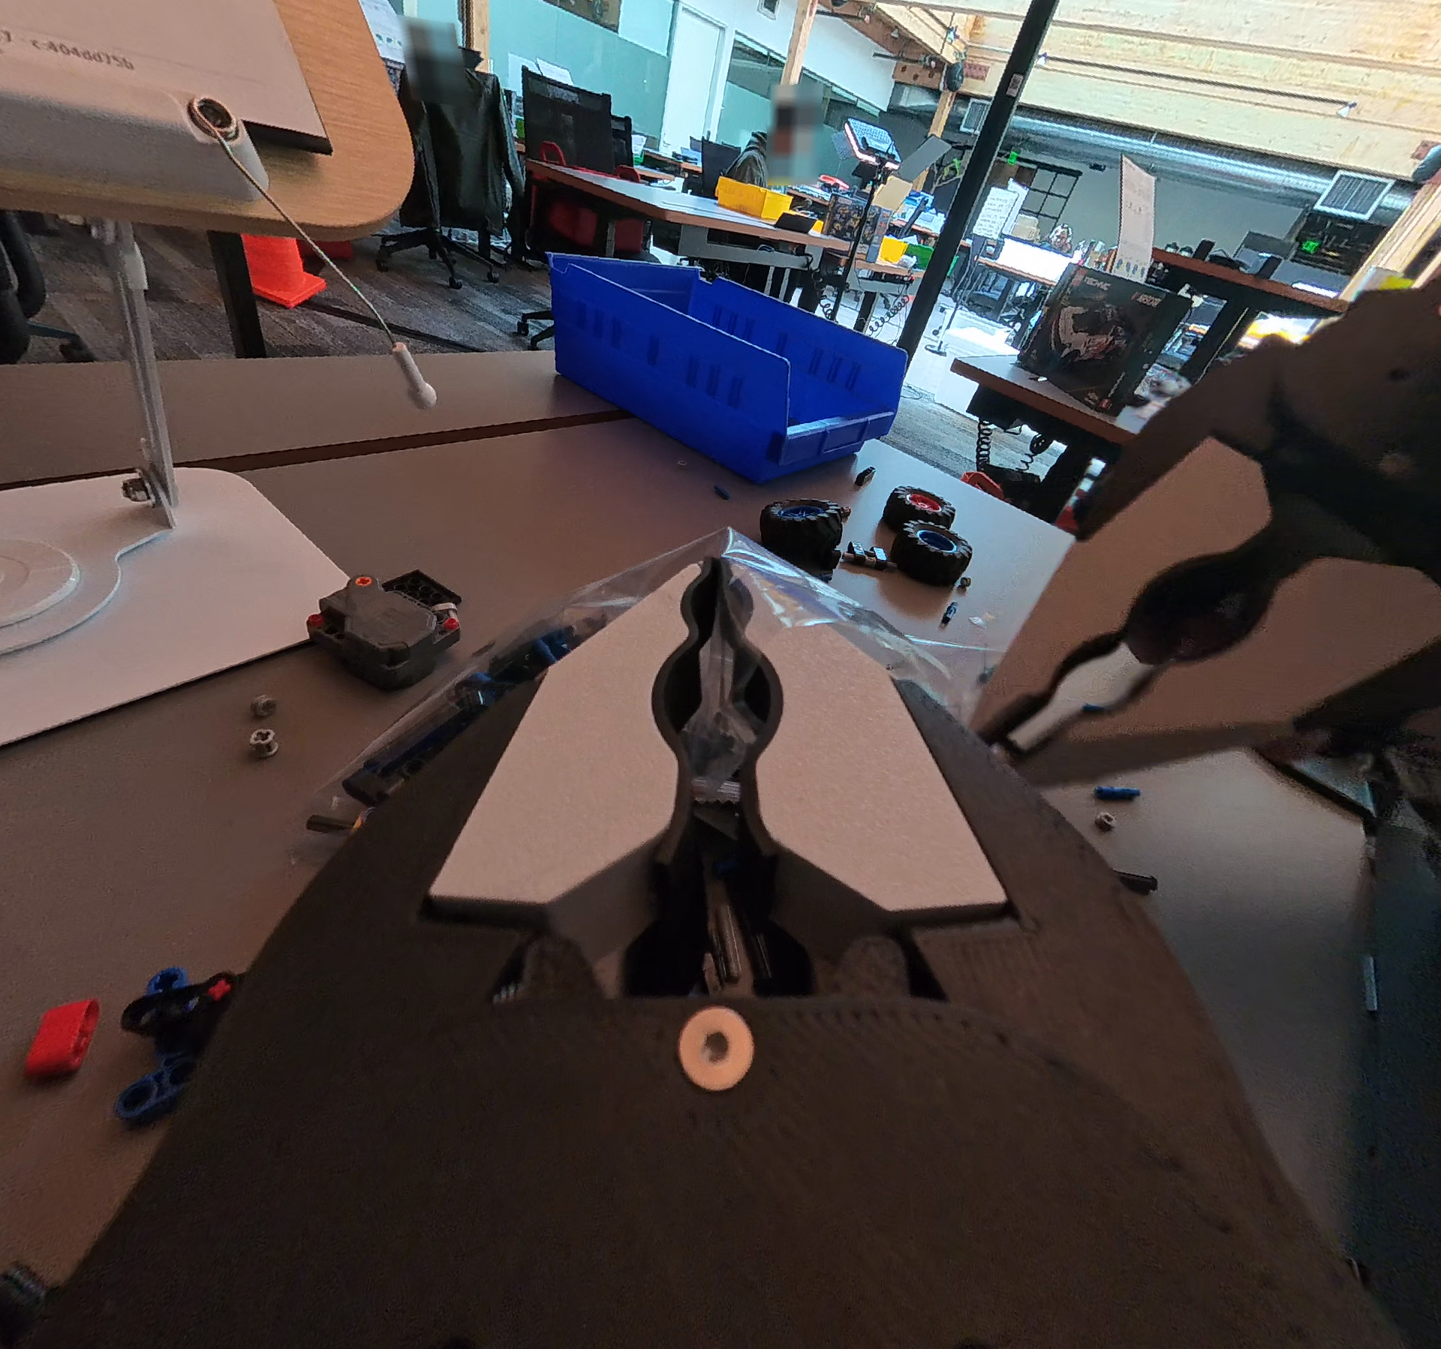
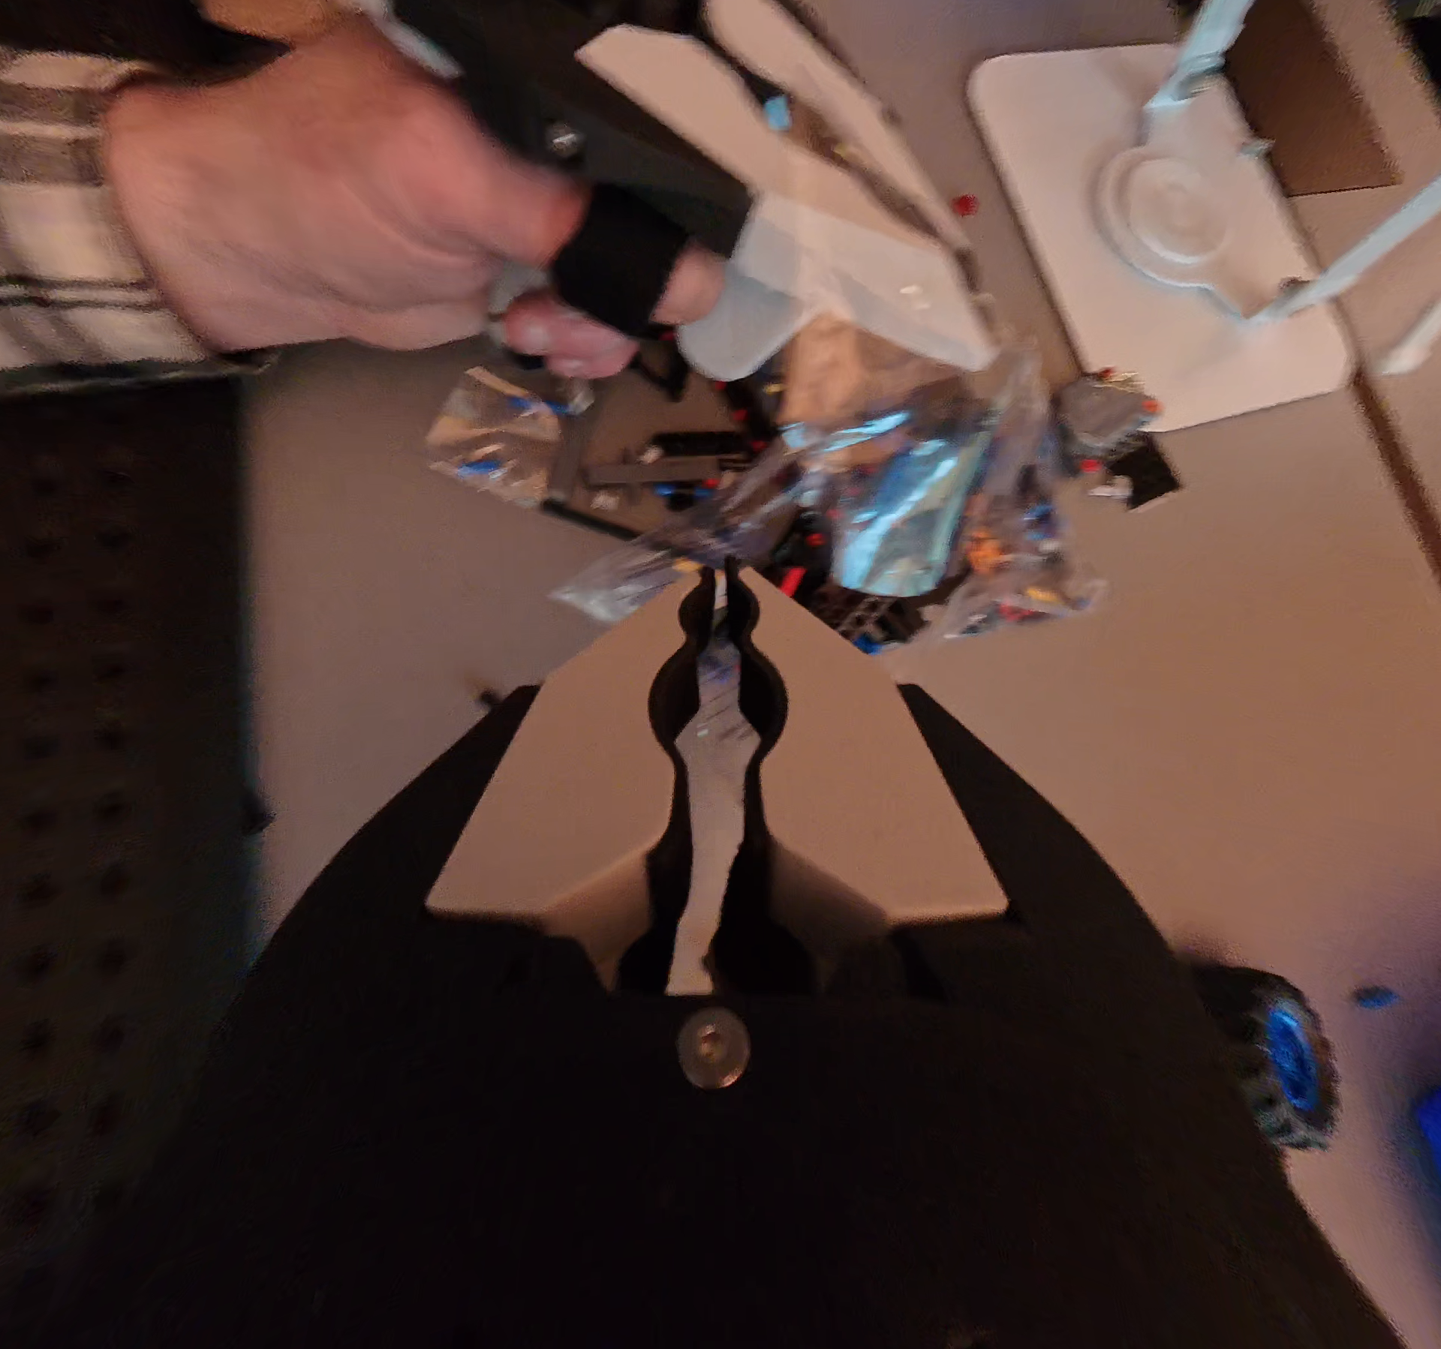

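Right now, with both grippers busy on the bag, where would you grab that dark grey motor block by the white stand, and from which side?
Take the dark grey motor block across its two long flat sides, coming down from above. It lies flat on the table beside the white stand base, with open table toward the camera. The left gripper and right gripper are both shut on the clear plastic bag.

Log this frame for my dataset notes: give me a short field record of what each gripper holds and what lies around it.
left gripper: shut on clear plastic bag of small parts
right gripper: shut on the same bag's other edge
bag contents: small blue and black pieces
table: grey, strewn with loose pieces
near left: grey motor block, red piece
far side: three black wheels, blue bin
stand: white base
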Action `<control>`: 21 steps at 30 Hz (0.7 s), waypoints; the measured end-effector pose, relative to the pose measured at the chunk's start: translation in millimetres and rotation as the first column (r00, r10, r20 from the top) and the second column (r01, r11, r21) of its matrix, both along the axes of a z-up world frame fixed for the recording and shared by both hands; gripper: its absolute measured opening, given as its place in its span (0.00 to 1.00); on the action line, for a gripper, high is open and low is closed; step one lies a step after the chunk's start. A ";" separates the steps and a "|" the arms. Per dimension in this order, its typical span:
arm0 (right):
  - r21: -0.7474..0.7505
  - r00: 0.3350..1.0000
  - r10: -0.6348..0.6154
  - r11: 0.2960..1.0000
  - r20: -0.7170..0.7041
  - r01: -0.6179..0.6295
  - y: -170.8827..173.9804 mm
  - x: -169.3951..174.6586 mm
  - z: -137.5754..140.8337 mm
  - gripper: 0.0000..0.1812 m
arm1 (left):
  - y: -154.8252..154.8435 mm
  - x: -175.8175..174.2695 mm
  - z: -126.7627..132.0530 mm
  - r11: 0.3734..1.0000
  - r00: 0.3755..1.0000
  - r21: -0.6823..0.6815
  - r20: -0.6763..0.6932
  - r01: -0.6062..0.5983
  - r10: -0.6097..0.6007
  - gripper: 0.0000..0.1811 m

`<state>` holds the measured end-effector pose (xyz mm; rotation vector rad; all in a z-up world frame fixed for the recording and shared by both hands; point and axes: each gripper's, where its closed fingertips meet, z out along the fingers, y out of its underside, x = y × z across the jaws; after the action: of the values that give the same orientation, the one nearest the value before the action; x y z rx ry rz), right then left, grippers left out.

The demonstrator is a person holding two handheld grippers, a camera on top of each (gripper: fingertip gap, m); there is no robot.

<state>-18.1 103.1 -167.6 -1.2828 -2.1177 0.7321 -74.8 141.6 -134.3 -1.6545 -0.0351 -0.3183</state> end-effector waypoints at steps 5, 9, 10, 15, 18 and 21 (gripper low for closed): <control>-0.059 0.966 0.166 0.986 0.197 -0.157 -31.5 42.3 -37.7 0.11 | 1.1 1.3 0.0 1.000 1.000 -0.001 0.000 0.005 -0.005 0.00; -0.081 0.923 0.239 0.971 0.301 -0.225 -47.9 58.0 -79.0 0.12 | 0.5 -0.2 0.4 1.000 1.000 0.001 0.002 0.000 0.000 0.00; -0.082 0.921 0.239 0.971 0.307 -0.224 -48.4 56.6 -86.1 0.11 | 0.3 -0.7 0.2 1.000 1.000 0.001 0.002 -0.002 0.002 0.00; -0.120 0.923 0.244 0.969 0.296 -0.217 -52.8 50.8 -94.4 0.01 | 0.6 -0.8 -0.6 1.000 1.000 -0.001 0.002 -0.002 0.002 0.00; -0.108 0.921 0.253 0.967 0.296 -0.231 -51.1 53.1 -91.5 0.01 | 0.8 -0.9 -0.5 1.000 1.000 -0.001 -0.001 -0.003 0.003 0.00; -0.116 0.946 0.255 0.965 0.199 -0.236 -51.3 47.5 -61.5 0.01 | 0.8 -1.0 -0.5 1.000 1.000 -0.001 0.000 -0.003 0.003 0.00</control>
<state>29.4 51.7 -229.1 -1.2015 -2.4763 0.8349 -75.8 142.4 -134.7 -1.6556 -0.0371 -0.3161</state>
